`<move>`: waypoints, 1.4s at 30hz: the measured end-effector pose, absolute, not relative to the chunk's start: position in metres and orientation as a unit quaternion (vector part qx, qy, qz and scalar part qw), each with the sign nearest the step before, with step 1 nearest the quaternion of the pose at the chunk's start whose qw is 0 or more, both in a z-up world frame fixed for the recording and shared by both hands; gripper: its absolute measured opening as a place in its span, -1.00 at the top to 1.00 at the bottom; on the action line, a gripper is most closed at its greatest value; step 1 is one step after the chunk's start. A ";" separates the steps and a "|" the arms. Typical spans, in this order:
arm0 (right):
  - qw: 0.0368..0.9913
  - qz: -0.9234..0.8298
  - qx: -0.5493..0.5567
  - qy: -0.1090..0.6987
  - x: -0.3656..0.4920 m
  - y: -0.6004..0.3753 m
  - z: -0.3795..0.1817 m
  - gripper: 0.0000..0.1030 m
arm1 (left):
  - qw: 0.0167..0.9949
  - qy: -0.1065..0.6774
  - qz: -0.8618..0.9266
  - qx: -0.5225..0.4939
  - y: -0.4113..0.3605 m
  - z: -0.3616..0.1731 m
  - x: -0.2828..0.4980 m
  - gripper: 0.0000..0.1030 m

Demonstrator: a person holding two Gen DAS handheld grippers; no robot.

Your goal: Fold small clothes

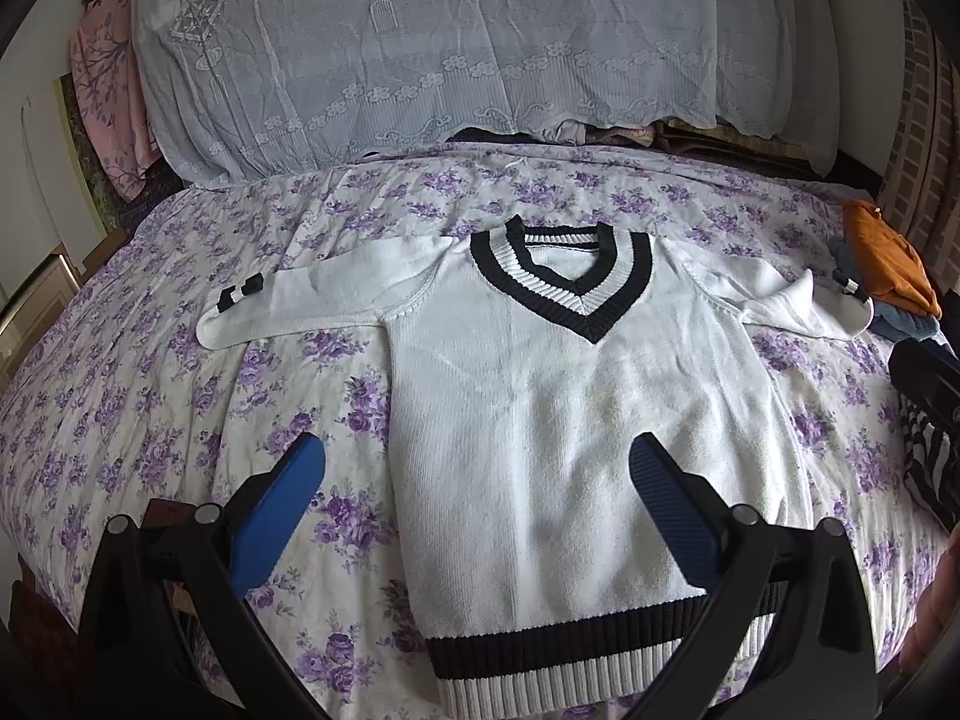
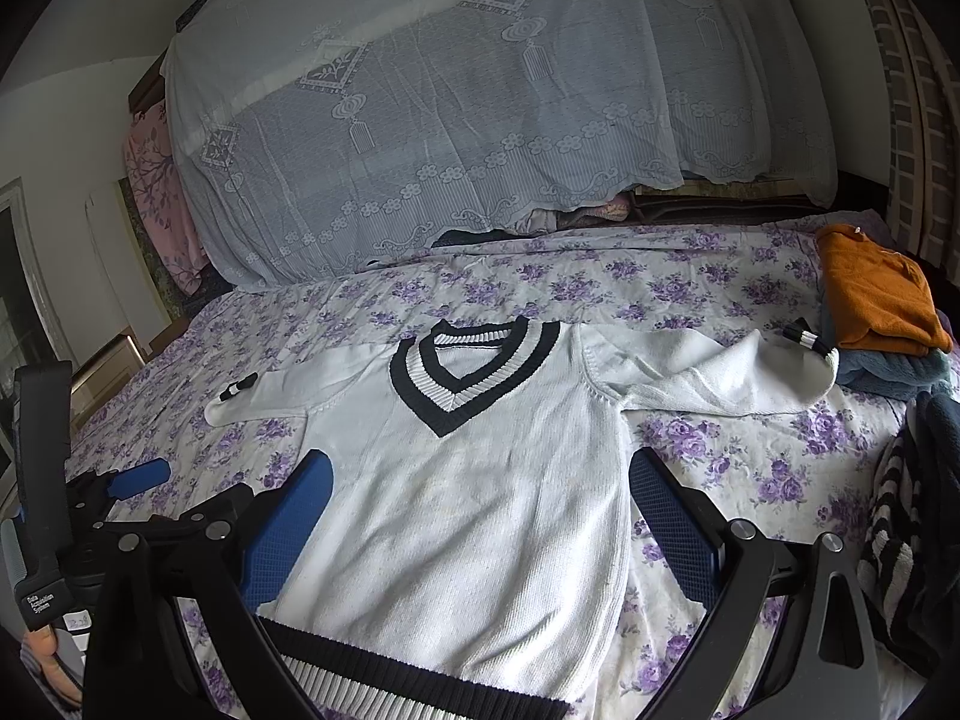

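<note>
A small white knit sweater (image 1: 540,432) (image 2: 474,510) with a black-and-white V-neck and striped hem lies flat, front up, on the bed, both sleeves spread sideways. My left gripper (image 1: 477,468) hovers open above the sweater's lower left part, one blue finger over the bedsheet and the other over the body. My right gripper (image 2: 480,474) hangs open above the lower right half of the sweater. Nothing is between either pair of fingers. The left gripper (image 2: 120,480) also shows at the left edge of the right wrist view.
The bedsheet (image 1: 150,390) is white with purple flowers. A lace-covered pile (image 1: 420,48) rises at the back. An orange garment on a blue one (image 2: 876,306) sits at the right, beside the right sleeve cuff. A black-and-white striped cloth (image 2: 894,528) lies at the right edge.
</note>
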State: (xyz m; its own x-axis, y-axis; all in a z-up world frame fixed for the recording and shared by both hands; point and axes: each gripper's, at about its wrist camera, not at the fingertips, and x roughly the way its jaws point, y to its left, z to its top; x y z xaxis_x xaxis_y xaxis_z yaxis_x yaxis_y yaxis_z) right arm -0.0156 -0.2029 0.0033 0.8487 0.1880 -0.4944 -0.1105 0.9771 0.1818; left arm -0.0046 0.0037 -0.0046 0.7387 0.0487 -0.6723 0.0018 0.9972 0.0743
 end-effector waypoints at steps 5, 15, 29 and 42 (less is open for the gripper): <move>0.959 0.078 0.073 0.264 -0.016 -0.203 0.003 -0.93 | 0.932 0.362 0.012 0.035 0.004 -0.005 -0.005 -0.92; 0.958 0.078 0.074 0.264 -0.016 -0.203 0.003 -0.93 | 0.931 0.363 0.013 0.034 0.005 -0.005 -0.004 -0.92; 0.958 0.078 0.075 0.265 -0.015 -0.204 0.003 -0.93 | 0.931 0.364 0.012 0.034 0.006 -0.006 -0.004 -0.92; 0.949 0.061 0.090 0.295 0.002 -0.223 -0.025 -0.93 | 0.918 0.394 0.016 0.035 0.015 -0.036 0.015 -0.92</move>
State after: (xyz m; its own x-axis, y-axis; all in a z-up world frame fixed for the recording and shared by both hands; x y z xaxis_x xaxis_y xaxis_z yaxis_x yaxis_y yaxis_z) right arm 0.0018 -0.2230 -0.0252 0.8188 0.1683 -0.5489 -0.0627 0.9765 0.2060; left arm 0.0148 0.0146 -0.0361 0.6891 0.0566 -0.7225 -0.0016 0.9971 0.0766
